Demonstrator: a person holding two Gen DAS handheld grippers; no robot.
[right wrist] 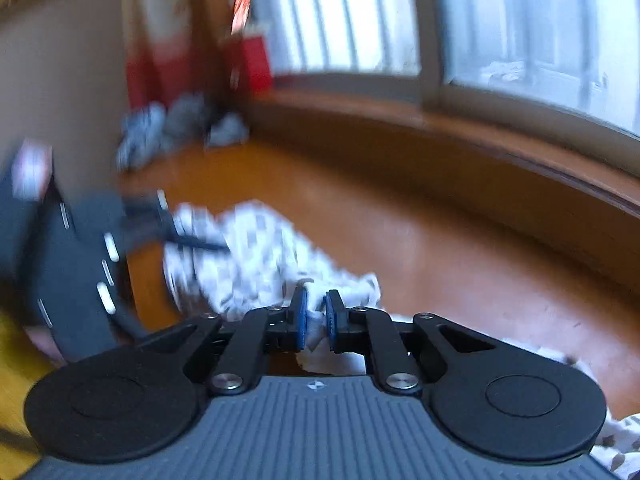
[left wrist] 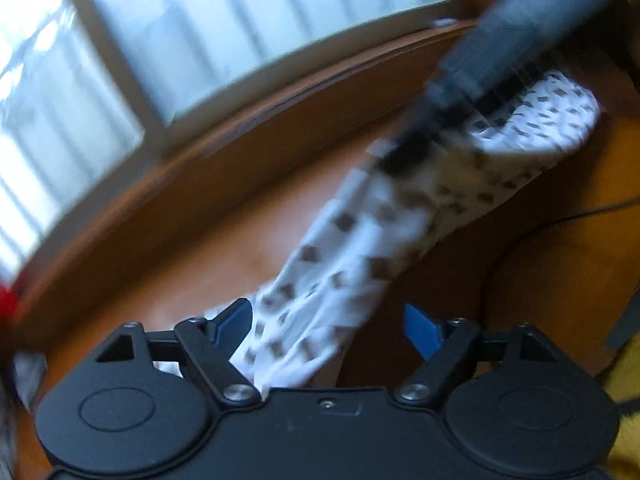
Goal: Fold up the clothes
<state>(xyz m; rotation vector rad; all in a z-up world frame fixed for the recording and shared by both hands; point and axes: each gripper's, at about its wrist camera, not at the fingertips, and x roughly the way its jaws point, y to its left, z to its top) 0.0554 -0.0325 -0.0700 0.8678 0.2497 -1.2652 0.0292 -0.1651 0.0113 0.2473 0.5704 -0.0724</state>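
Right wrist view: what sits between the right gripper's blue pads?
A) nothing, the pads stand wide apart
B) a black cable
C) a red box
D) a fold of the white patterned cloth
D: the right gripper has its pads pinched close on a bunch of the white patterned cloth lying on the wooden surface.

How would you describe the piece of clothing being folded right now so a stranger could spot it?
Look below the window at the orange-brown wooden surface. The white garment dotted with small brown squares lies stretched out across it, one edge pinched in the right tongs. The greyish clothes heaped in the corner lack that pattern.
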